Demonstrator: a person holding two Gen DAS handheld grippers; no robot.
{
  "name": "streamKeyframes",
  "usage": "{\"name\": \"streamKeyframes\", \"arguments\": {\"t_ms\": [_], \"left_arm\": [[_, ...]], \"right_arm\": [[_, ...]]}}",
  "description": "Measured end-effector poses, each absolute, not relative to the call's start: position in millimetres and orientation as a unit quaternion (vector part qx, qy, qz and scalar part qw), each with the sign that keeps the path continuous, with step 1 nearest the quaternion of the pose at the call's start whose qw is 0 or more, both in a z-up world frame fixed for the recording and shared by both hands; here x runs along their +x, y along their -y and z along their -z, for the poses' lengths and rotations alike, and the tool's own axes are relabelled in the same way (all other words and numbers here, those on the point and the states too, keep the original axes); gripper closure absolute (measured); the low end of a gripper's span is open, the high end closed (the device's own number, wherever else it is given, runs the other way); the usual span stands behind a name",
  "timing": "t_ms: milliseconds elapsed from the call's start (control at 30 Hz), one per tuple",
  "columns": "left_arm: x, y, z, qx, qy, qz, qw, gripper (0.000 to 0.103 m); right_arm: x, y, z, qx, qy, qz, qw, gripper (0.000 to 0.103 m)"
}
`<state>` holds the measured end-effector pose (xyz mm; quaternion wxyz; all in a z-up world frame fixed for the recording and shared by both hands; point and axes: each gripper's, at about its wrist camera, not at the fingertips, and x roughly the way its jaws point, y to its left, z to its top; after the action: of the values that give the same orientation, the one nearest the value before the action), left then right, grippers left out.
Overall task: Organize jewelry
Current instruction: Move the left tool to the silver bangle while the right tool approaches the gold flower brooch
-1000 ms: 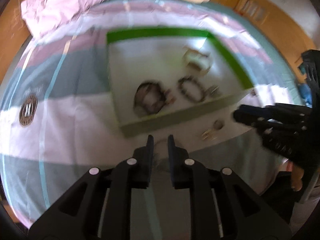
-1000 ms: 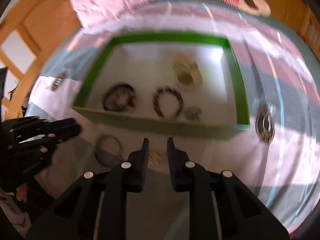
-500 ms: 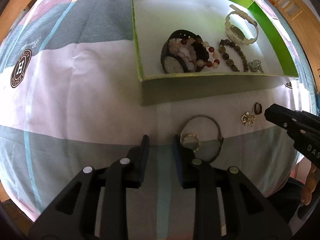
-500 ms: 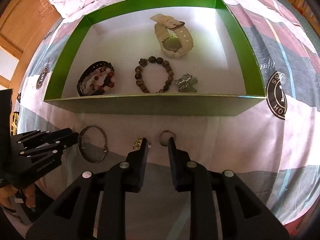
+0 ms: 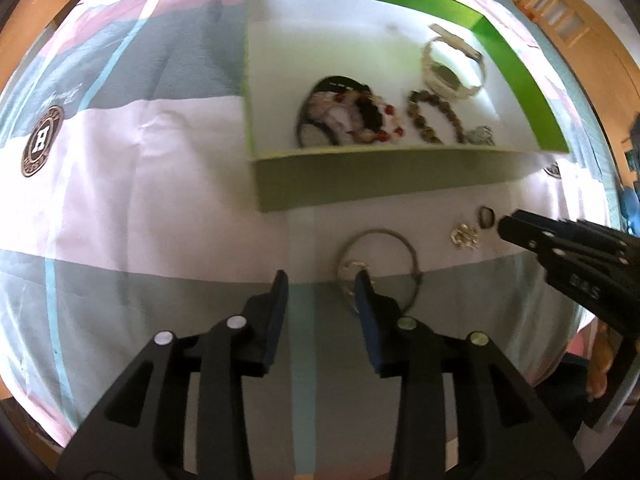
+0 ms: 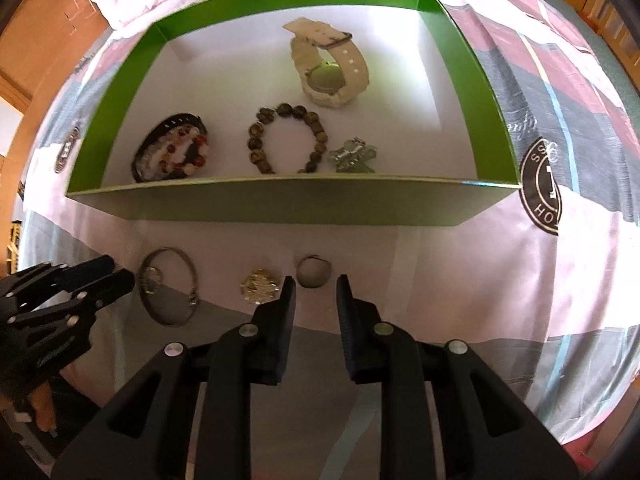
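A thin metal bangle [image 5: 380, 264] [image 6: 168, 292], a gold brooch [image 5: 464, 236] [image 6: 259, 286] and a small dark ring [image 5: 486, 216] [image 6: 314, 272] lie on the bedsheet in front of a green box [image 5: 360, 188] [image 6: 280, 204]. My left gripper [image 5: 321, 280] [image 6: 116, 276] points down at the sheet with its jaws opening. Its right fingertip overlaps the bangle's left side, and only sheet shows between the fingers. My right gripper [image 6: 316, 280] [image 5: 508, 228] stands narrowly open, with the ring just ahead of its fingertips and untouched.
Inside the box lie a cream watch [image 6: 332, 68], a brown bead bracelet [image 6: 286, 138], a black watch with a pink bead bracelet [image 6: 172, 152] and a silver charm [image 6: 352, 156]. Round logo patches [image 5: 42, 140] [image 6: 540, 184] mark the striped sheet. Wooden furniture surrounds the bed.
Both grippers have sunk closer to the sheet and the loose jewelry. The left jaws have spread wider; the right jaws look the same.
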<state>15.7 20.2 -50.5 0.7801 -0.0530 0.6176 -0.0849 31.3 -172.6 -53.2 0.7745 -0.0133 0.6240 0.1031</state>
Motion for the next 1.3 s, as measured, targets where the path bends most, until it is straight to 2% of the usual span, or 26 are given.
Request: {"name": "streamKeyframes", "arguments": {"t_ms": [533,633,800,1000,1100,1300], "left_arm": [[12.8,4.0,64.0,-0.037,-0.635,0.096,0.766,0.063],[15.7,-3.2,63.8,-0.059,-0.634,0.102,0.764,0.063],[23.4,-34.5,63.9,-0.149,-0.641,0.112,0.745,0.063],[20.9,-34.3,66.1,-0.148,-0.642,0.110,0.744,0.064],[21.2,-23.6,71.2,-0.106,-0.643,0.093,0.753,0.074],[20.5,-14.8,68.2,-0.028,-0.631,0.060,0.773,0.084]], "right_arm": [[33.7,157.4,61.9,-0.021,-0.629,-0.104,0.770,0.080],[33.9,162.5,57.5,-0.009,-0.626,-0.100,0.773,0.080],[41.0,183.2,55.4,0.069,-0.629,-0.097,0.768,0.080],[46.1,192.6,60.6,0.102,-0.631,-0.090,0.764,0.080],[50.6,198.3,64.0,0.109,-0.627,-0.095,0.766,0.080],[56.5,191.7,67.6,0.088,-0.625,-0.104,0.769,0.078]]}}
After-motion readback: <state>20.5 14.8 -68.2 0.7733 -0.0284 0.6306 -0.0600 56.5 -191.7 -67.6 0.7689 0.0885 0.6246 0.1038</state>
